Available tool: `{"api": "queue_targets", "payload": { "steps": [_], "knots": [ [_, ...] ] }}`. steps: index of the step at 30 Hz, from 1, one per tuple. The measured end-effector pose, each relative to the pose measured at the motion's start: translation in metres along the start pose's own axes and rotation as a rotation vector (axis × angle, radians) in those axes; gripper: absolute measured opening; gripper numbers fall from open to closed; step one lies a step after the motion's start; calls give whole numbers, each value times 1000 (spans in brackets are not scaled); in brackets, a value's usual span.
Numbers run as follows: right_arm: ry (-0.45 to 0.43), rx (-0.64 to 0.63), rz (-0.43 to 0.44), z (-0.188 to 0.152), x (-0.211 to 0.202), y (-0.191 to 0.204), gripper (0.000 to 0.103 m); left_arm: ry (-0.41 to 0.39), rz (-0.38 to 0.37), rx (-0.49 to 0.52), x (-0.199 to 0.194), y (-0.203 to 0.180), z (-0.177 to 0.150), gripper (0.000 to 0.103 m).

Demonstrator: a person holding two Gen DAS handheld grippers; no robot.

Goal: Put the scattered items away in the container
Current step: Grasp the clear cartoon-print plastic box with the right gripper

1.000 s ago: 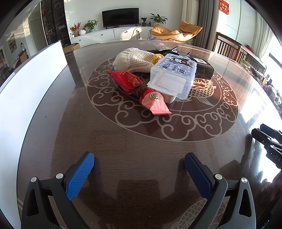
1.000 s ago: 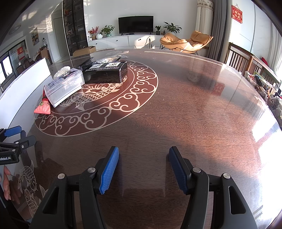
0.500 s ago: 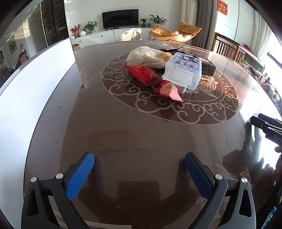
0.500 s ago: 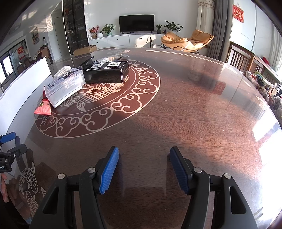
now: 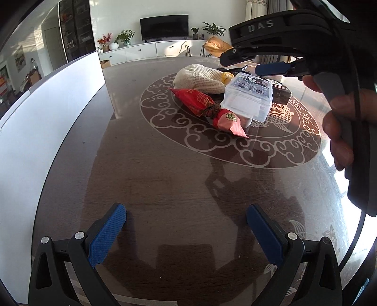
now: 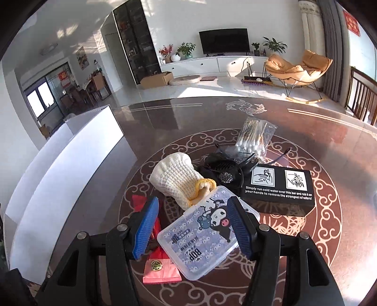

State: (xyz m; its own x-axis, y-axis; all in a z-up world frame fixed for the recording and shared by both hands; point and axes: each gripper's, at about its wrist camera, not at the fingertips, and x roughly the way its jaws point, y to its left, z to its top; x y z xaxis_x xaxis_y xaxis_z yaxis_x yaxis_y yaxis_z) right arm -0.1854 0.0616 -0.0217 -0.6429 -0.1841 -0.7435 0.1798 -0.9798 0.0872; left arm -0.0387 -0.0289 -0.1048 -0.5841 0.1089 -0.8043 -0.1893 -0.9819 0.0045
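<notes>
Scattered items, among them a clear plastic box (image 6: 207, 237), knitted glove (image 6: 176, 176) and red packet (image 5: 207, 107), cluster on a dark glossy table (image 5: 165, 169) with scroll inlay; white container (image 5: 47, 113) at its left edge. Right gripper (image 6: 193, 226) hovers spread above the box; left gripper (image 5: 186, 233) wide, empty. Living room behind.

I'm working in a home, in an open living and dining room; a flat television (image 6: 223, 40) hangs above a long white sideboard (image 6: 212, 64) with potted plants (image 6: 186, 49) and a vase of red flowers (image 6: 166, 50); an orange lounge chair (image 6: 297, 68) sits on pale floor tiles; a dark glass-fronted cabinet (image 6: 136, 44) lines the wall; wooden dining chairs (image 6: 362, 94) stand beside the big patterned round table (image 6: 165, 117); red paper decorations (image 6: 352, 22) hang by the curtains.
</notes>
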Motion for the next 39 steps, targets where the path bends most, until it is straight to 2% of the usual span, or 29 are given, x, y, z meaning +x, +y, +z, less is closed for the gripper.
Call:
{"api": "queue_targets", "payload": {
  "steps": [3, 5, 8, 11, 14, 17, 21, 26, 28, 31, 33, 35, 39],
  "knots": [
    [12, -112, -118, -6, 5, 9, 61, -1, -1, 1, 0, 0, 0, 103],
    [15, -93, -119, -19, -5, -7, 61, -1, -1, 1, 0, 0, 0, 103],
    [68, -67, -155, -45, -16, -39, 61, -2, 2, 0, 0, 0, 0, 103],
    [74, -45, -112, -66, -33, -69, 62, -1, 2, -1, 1, 0, 0, 103],
    [73, -58, -98, -70, -38, -80, 62, -2, 3, -2, 2, 1, 1, 103],
    [78, -56, -99, -66, -30, -83, 64, -2, 3, -2, 2, 0, 1, 103],
    [145, -32, -78, -69, -5, -86, 66, -2, 3, -2, 2, 0, 1, 103],
    [74, -64, -58, -83, -9, -90, 66, 12, 3, -4, 3, 0, 3, 103],
    [67, -60, -60, -85, -11, -92, 66, 45, -17, -22, 6, 1, 11, 103],
    [68, -63, -65, -85, -11, -91, 66, 63, -144, -131, 13, 10, 35, 103],
    [68, -63, -65, -84, -11, -92, 66, 53, -175, -209, 20, 15, 57, 103],
    [69, -64, -68, -83, -10, -90, 66, 31, -165, -267, 30, 18, 79, 103],
    [69, -64, -68, -83, -10, -90, 66, 85, -31, -309, 69, 16, 110, 103]
  ]
}}
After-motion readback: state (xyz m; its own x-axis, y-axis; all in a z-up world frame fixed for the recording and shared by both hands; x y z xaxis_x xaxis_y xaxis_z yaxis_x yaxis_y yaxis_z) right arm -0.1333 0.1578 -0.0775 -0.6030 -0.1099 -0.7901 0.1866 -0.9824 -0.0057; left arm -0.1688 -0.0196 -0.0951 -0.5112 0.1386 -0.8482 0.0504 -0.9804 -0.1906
